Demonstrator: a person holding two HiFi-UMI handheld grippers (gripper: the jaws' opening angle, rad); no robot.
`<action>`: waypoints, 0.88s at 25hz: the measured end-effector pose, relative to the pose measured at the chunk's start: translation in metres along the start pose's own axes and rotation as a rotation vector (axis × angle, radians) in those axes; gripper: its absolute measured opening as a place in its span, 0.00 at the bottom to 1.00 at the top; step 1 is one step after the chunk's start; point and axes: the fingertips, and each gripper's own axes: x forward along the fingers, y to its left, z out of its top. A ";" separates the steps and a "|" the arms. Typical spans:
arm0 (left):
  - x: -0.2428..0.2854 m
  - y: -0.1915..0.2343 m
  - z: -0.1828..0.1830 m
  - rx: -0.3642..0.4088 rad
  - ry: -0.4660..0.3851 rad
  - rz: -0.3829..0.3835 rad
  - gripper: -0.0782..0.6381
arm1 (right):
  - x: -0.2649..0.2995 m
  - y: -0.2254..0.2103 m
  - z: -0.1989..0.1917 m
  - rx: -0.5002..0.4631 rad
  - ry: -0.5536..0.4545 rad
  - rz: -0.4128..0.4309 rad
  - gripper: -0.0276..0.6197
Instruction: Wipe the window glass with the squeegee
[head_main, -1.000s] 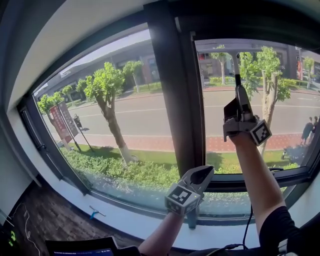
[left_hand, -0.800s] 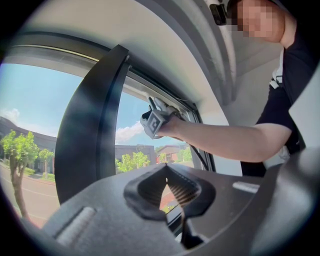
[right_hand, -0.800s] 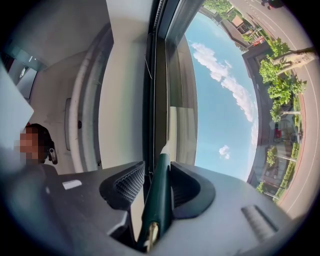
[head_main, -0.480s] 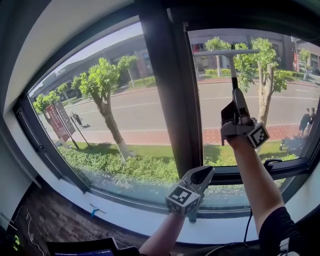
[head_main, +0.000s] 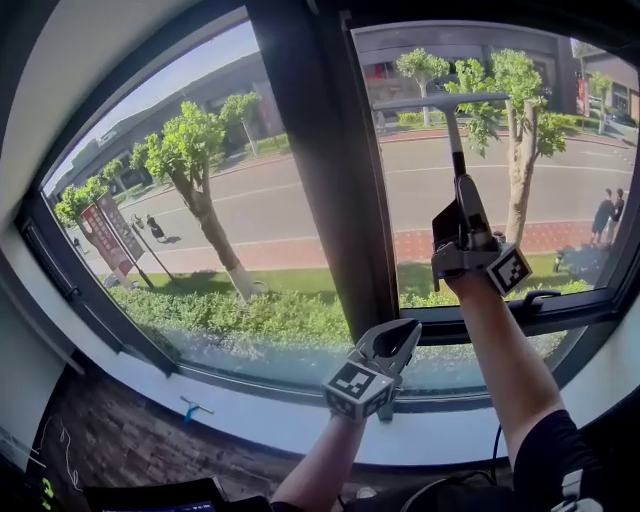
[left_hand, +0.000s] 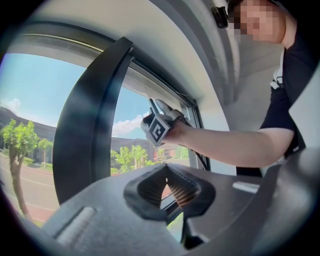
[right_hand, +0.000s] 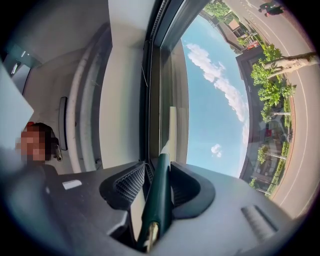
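The squeegee (head_main: 452, 120) stands upright against the right window pane (head_main: 570, 170), its blade lying level across the upper glass. My right gripper (head_main: 462, 222) is raised in front of that pane and shut on the dark green handle (right_hand: 159, 195). The handle runs up between the ribbed pads toward the window frame. Lower down, near the bottom of the dark centre mullion (head_main: 325, 180), my left gripper (head_main: 397, 340) is shut with nothing in it. In the left gripper view its tips (left_hand: 166, 172) meet, and the right gripper (left_hand: 162, 125) shows beyond them.
The left pane (head_main: 200, 230) lies left of the mullion. A black window handle (head_main: 535, 298) juts out from the lower frame beside my right forearm. A white sill (head_main: 250, 425) runs below, with a small blue item (head_main: 190, 410) on it.
The head view has tilted up, bringing the whole squeegee blade into sight. My right gripper and the squeegee have drifted a little left. The left gripper has hardly moved.
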 end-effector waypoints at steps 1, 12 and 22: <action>0.001 -0.001 -0.002 -0.004 0.005 -0.003 0.11 | -0.003 0.000 -0.001 0.002 -0.001 -0.003 0.30; -0.003 -0.009 -0.021 -0.044 0.029 -0.025 0.11 | -0.042 -0.003 -0.017 0.017 0.010 -0.053 0.30; 0.007 -0.015 -0.023 -0.055 0.031 -0.039 0.11 | -0.073 -0.012 -0.020 0.037 0.014 -0.083 0.30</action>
